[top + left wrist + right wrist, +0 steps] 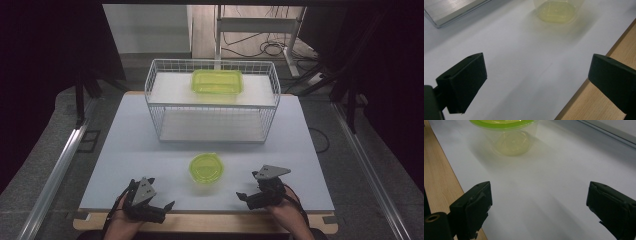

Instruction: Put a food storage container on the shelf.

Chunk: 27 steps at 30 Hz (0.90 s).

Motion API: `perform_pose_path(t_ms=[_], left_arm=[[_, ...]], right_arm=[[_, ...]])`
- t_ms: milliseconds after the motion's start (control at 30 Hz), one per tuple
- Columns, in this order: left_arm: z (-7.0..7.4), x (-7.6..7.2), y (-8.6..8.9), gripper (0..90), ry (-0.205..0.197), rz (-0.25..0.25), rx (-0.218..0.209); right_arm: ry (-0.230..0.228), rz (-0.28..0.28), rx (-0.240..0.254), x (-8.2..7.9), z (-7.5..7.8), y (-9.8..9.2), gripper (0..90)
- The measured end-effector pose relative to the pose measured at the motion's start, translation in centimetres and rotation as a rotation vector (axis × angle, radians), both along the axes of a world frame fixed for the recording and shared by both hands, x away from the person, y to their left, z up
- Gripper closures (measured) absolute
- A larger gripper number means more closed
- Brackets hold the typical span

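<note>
The left gripper [161, 206] and the right gripper [243, 196] are both resting at the near edge, jaws spread wide and gripping nothing, flanking the small round clear plastic tub with a lime-green lid [205, 168], which is sitting between them (probably so either hand can reach it). Farther back, a white wire two-tier basket [212, 106] is carrying a rectangular green container [217, 81] on its upper shelf. The pale grey tabletop [125, 150] is lying on a wooden board [210, 222]; cables are trailing on the floor beyond.

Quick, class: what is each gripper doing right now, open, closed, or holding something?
Left gripper: open, holding nothing.
Right gripper: open, holding nothing.
</note>
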<state>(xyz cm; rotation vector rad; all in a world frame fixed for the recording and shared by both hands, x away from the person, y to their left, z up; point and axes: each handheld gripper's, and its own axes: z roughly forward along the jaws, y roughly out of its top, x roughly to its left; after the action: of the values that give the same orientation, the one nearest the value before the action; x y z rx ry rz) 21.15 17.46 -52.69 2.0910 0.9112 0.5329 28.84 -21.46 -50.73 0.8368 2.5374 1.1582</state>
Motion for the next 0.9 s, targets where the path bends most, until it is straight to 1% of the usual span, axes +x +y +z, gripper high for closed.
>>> perform_pose_path(t_ms=[133,267,367,400,533,567,667,767,800,900], left_arm=[[-0.1,0.0,0.1,2.0,-0.003,0.008,0.006],[-0.2,0.1,0.2,2.1,0.003,0.008,0.018],[-0.3,0.1,0.1,2.1,0.001,0.008,0.027],[-0.3,0.1,0.1,2.2,0.001,0.007,0.029],[-0.4,0.1,0.0,2.2,0.005,0.002,0.038],[-0.4,0.1,0.0,2.2,0.005,-0.001,0.049],[-0.5,0.1,-0.2,2.2,0.002,-0.005,0.055],[-0.5,0.1,-0.2,2.2,-0.001,-0.004,0.059],[-0.5,0.1,-0.2,2.3,-0.002,-0.003,0.060],[-0.5,0.2,-0.2,2.3,-0.003,0.002,0.060]], right_arm=[[0.023,-0.012,0.008,0.1,0.0,0.0,5.3],[0.031,-0.002,0.020,0.1,0.1,0.3,1.4],[0.038,-0.013,0.038,0.3,0.4,0.5,1.3],[0.042,-0.018,0.044,0.3,0.5,0.5,1.8],[0.057,-0.052,0.105,0.9,1.2,0.4,7.5],[0.059,-0.056,0.112,1.1,1.5,0.3,9.5],[0.065,-0.058,0.126,1.7,2.0,0.3,13.4],[0.094,-0.059,0.141,2.3,2.5,0.3,16.0],[0.101,-0.055,0.136,2.6,2.6,0.4,16.3],[0.104,-0.051,0.143,3.3,3.0,0.6,17.0]])
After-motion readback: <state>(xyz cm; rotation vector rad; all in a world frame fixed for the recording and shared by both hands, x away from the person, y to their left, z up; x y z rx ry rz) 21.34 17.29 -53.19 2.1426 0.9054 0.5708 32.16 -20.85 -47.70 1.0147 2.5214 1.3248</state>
